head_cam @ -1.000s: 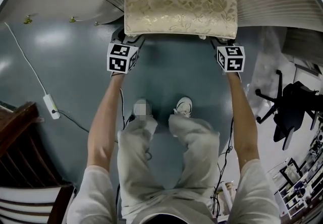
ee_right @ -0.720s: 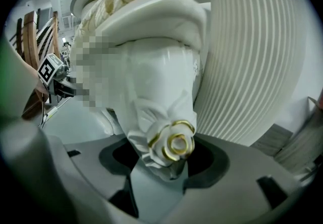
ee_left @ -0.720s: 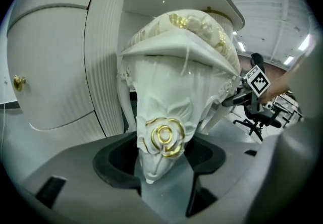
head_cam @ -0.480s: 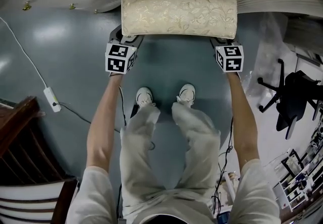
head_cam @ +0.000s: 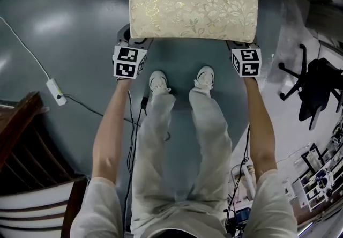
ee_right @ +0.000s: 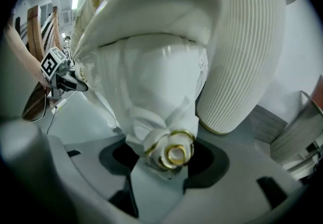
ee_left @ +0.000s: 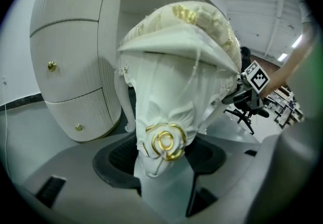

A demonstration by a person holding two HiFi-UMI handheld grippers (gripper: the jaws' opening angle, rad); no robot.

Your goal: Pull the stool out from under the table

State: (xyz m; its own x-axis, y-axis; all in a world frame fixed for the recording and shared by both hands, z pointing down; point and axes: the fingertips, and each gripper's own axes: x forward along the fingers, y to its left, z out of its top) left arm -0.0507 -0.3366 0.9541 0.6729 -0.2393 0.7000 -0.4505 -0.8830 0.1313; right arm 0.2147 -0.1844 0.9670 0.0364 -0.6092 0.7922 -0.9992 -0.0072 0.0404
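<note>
The step in hand is the pull itself: both tongs have hold of the stool point(head_cam: 193, 0), and it looks well on its way out from the desk point(ee_left: 75, 56).

At the left of the head view, the left tongs point(head_cam: 128, 44) reach up under the near left corner of the seat. The left gripper view shows them clamped on the stool's left front leg point(ee_left: 161, 140), a white carved leg with a gold rose, which fills the gap between the two pads.

The gold-patterned seat fills the upper middle of the head view, over the grey floor point(head_cam: 64, 44). The desk's ribbed white parts show only in the upper corners, so most of the seat seems clear of it. The person's shoes point(head_cam: 158, 81) stand just below the near edge of the seat, between the two arms.

At the right, the right tongs point(head_cam: 244, 45) meet the near right corner in the same way. The right gripper view shows them clamped on the right front leg point(ee_right: 169, 152), with the rose right at the pads.

The next move calls for an even draw of both hands toward the body, so that the stool comes straight and does not twist. The feet need to step back, being so near the seat. The office chair point(head_cam: 316, 92) at the right edge stands well apart.
</note>
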